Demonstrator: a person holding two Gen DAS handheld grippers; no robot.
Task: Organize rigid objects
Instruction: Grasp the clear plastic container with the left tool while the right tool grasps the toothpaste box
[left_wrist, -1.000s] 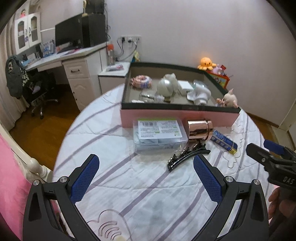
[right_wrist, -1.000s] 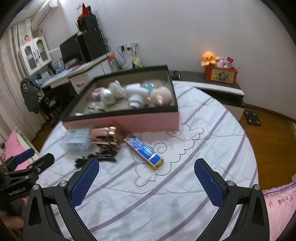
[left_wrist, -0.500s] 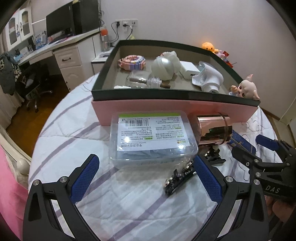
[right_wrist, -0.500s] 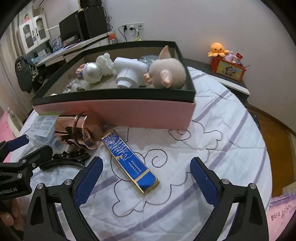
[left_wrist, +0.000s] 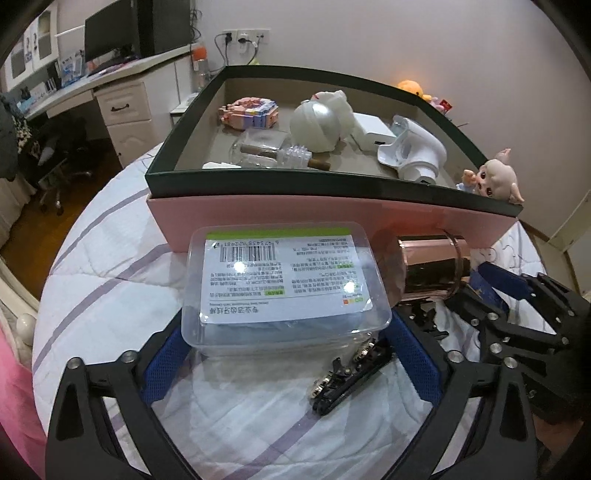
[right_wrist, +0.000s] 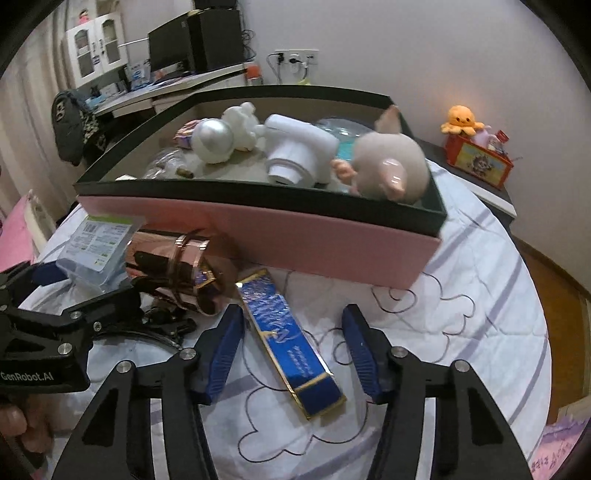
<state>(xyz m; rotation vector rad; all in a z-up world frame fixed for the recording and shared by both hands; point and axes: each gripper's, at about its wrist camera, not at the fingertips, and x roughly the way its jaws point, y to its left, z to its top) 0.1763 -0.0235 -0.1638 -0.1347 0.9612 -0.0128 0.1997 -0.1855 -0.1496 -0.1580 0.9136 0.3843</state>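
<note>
left wrist view: the left gripper (left_wrist: 286, 363) has its jaws wide and closing around the near end of a clear plastic box (left_wrist: 284, 288) with a printed label, on the striped bedspread (left_wrist: 110, 288) in front of the pink storage box (left_wrist: 332, 216); whether the pads touch it i cannot tell. black hair clips (left_wrist: 351, 380) lie beside it. right wrist view: the right gripper (right_wrist: 291, 354) straddles a slim blue box (right_wrist: 288, 339), jaws closing, pads not yet on it; a rose-gold tube (right_wrist: 173, 266) lies to its left.
</note>
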